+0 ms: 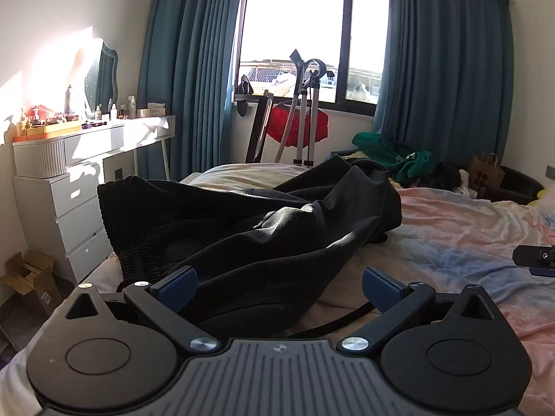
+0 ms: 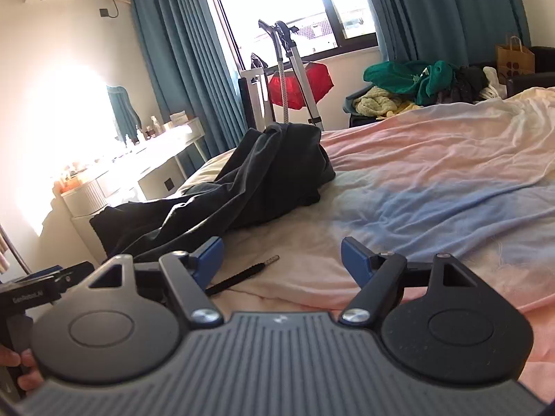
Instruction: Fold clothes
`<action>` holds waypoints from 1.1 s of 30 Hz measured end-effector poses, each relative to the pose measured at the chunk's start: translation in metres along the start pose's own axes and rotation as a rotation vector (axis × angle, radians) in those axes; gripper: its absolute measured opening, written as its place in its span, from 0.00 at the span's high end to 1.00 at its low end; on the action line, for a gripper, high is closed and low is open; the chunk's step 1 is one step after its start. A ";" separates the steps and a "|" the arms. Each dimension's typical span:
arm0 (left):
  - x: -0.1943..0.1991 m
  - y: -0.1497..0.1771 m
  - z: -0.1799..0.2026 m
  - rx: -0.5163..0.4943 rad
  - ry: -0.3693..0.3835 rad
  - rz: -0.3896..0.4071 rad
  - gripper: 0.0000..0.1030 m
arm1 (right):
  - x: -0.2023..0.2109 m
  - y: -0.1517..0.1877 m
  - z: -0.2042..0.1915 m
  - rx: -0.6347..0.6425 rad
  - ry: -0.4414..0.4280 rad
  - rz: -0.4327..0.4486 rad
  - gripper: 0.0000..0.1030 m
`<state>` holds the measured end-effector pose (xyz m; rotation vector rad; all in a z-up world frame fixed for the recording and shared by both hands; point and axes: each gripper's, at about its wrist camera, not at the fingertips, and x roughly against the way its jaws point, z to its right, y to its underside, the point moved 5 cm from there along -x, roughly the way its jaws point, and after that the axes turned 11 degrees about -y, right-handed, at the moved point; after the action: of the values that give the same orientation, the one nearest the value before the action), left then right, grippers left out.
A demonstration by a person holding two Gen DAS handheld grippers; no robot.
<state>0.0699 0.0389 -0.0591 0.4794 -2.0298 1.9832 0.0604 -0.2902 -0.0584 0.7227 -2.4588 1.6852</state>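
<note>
One dark garment, the black trousers (image 1: 263, 222), is lying rumpled on the bed (image 1: 468, 228), and it is the only piece out on the sheet. In the left wrist view its ribbed elastic waistband (image 1: 138, 260) is sitting at the near left, just beyond the gripper, and the legs are running away from there toward the far right, so the long axis is stretching diagonally across the mattress toward the window (image 1: 305, 34). The right wrist view is showing the same line: the near end at the left edge of the bed, the far end bunching up toward the middle (image 2: 270, 166).

The left gripper (image 1: 279, 279) is hovering low over the near edge of the trousers with its two blue fingers spread wide, fabric lying between them but nothing pinched. The right gripper (image 2: 281, 256) is also spread wide, hanging over bare sheet to the right of the garment, holding nothing. One black drawstring (image 2: 242, 274) with a metal tip is trailing out onto the sheet between the right gripper's fingers.

Beyond the bed, one heap of green clothes (image 2: 409, 76) is sitting at the far right, and a white desk (image 1: 104, 135) crowded with bottles is standing on the left beside the teal curtains (image 1: 194, 69).
</note>
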 end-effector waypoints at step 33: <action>-0.326 -0.140 0.279 -0.232 -0.016 -0.053 0.88 | -0.074 0.012 0.128 -0.367 0.153 -0.010 0.25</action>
<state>0.4356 -0.2251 -0.0738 0.4926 -2.1968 1.6908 0.1463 -0.3767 -0.1427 0.5374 -2.5418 1.1823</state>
